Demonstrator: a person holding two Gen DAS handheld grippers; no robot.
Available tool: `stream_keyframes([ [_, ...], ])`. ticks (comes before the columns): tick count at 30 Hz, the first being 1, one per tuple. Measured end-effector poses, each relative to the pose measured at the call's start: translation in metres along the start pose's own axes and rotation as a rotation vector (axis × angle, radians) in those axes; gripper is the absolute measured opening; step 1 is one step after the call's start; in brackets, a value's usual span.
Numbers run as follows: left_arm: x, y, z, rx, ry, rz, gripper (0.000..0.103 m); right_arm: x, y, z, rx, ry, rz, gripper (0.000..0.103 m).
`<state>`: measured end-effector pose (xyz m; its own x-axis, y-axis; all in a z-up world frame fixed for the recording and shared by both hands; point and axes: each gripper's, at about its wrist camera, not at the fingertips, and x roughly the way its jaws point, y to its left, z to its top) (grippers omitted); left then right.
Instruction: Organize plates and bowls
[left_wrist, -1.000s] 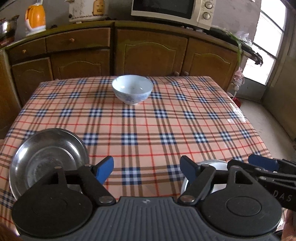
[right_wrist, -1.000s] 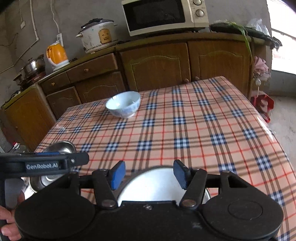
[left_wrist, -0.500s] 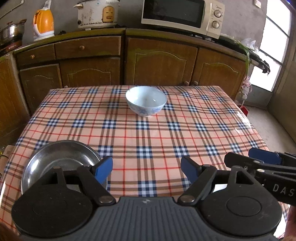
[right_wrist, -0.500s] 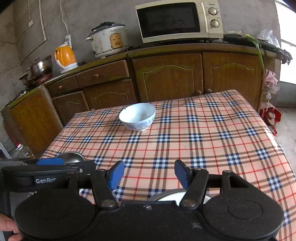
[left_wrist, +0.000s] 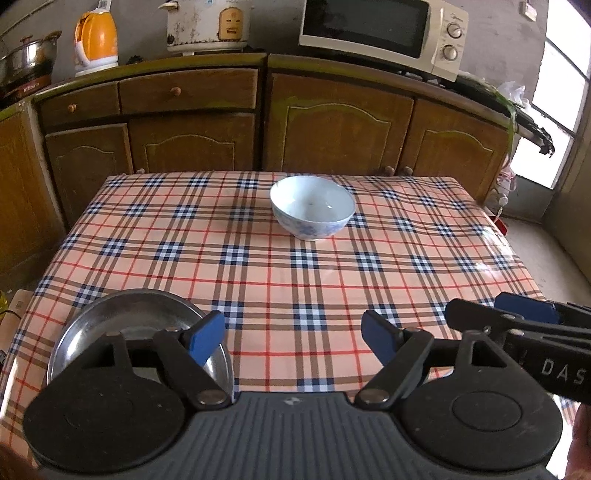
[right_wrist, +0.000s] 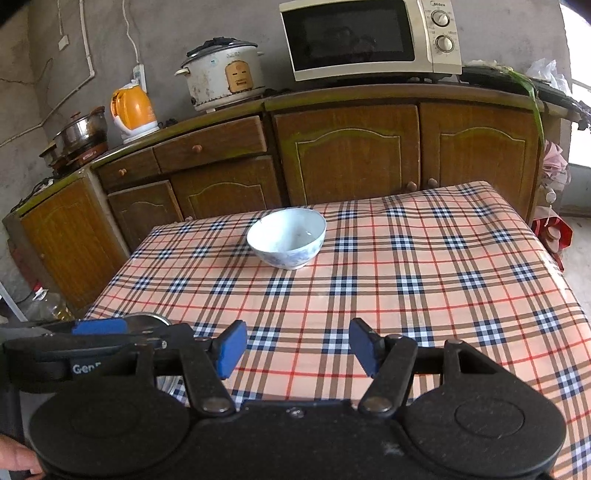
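Observation:
A white bowl with blue pattern (left_wrist: 312, 206) stands upright at the far middle of the plaid table (left_wrist: 280, 266); it also shows in the right wrist view (right_wrist: 287, 237). A steel plate (left_wrist: 122, 325) lies at the near left corner, partly behind my left gripper (left_wrist: 293, 338), which is open and empty above the near edge. My right gripper (right_wrist: 297, 350) is open and empty, beside the left one. The white plate seen earlier is hidden below the right gripper.
Wooden cabinets (left_wrist: 332, 122) run behind the table, with a microwave (right_wrist: 369, 37), a rice cooker (right_wrist: 221, 74), an orange kettle (right_wrist: 133, 107) and a steel pot (right_wrist: 81, 133) on top. Floor and a bright doorway (left_wrist: 565, 92) lie to the right.
Both grippers have risen and pulled back toward the near edge. The white plate under the right gripper has dropped out of view. Both grippers stay open.

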<state>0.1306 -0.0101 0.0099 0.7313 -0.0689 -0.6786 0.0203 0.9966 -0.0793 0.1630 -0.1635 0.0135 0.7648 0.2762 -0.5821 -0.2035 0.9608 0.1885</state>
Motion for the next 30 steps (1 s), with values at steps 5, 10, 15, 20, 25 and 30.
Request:
stream_keyframes([
  [5, 0.011, 0.008, 0.009, -0.021, 0.006, 0.011, 0.083, 0.017, 0.000, 0.010, 0.007, 0.006, 0.005, 0.074],
  [10, 0.023, 0.014, 0.023, -0.036, 0.007, 0.017, 0.083, 0.036, -0.004, 0.024, 0.025, 0.007, 0.002, 0.074],
  [15, 0.038, 0.020, 0.039, -0.042, 0.004, 0.030, 0.083, 0.057, -0.007, 0.042, 0.029, 0.003, -0.006, 0.074],
  [20, 0.058, 0.024, 0.054, -0.046, 0.007, 0.045, 0.083, 0.082, -0.009, 0.057, 0.037, 0.011, -0.004, 0.074],
  [25, 0.083, 0.035, 0.067, -0.073, 0.018, 0.059, 0.083, 0.113, -0.014, 0.070, 0.050, 0.028, -0.011, 0.074],
  [30, 0.114, 0.041, 0.081, -0.079, 0.044, 0.081, 0.083, 0.146, -0.025, 0.080, 0.099, 0.050, -0.008, 0.074],
])
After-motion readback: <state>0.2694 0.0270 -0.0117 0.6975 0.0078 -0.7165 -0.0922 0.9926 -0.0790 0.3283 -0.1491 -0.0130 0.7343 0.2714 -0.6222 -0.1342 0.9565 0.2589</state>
